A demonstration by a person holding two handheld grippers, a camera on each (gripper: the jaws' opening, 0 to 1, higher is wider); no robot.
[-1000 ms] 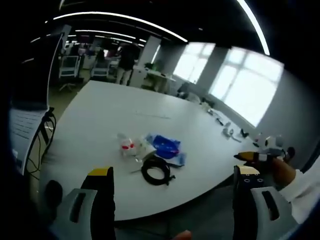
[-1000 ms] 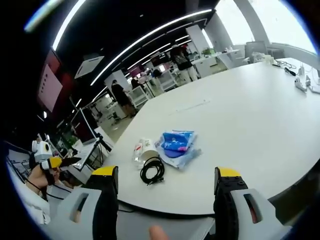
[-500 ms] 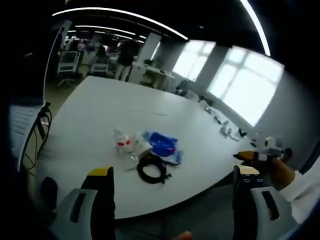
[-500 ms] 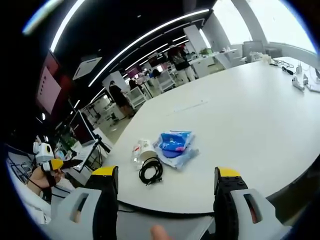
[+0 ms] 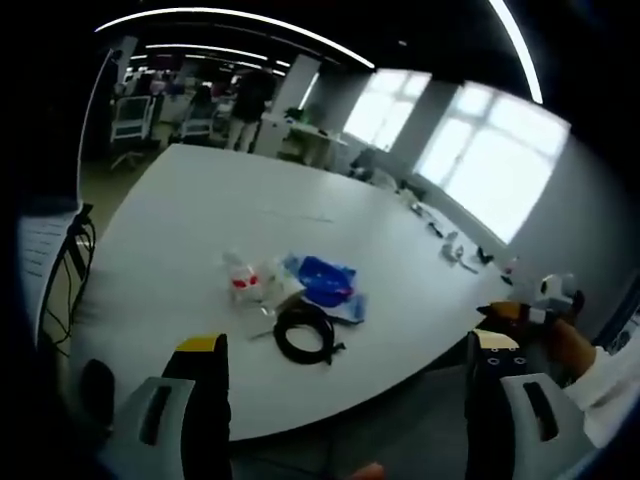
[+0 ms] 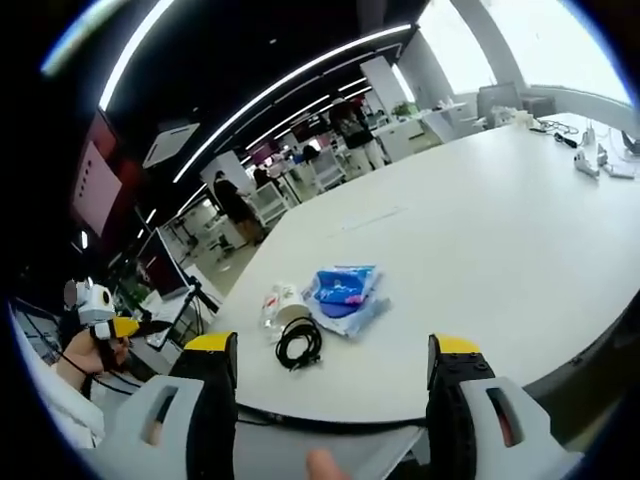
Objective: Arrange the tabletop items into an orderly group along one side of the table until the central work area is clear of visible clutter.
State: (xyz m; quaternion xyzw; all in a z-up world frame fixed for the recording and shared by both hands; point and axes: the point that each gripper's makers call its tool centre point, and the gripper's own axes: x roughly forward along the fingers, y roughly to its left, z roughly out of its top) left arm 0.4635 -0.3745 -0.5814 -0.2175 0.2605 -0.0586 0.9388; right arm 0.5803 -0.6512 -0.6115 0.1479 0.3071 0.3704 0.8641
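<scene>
Bright window glare, dim ceiling, soft fisheye-warped edges

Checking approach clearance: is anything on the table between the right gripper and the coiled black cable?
Nothing visible. Bare white table lies between the open right gripper and the coiled black cable; the blue packet lies beyond it.

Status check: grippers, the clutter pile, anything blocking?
Left gripper open, empty; right gripper open, empty, both short of the table. Black cable coil, plastic bottle, blue packet bunched near the edge, untouched. Nothing blocking.
</scene>
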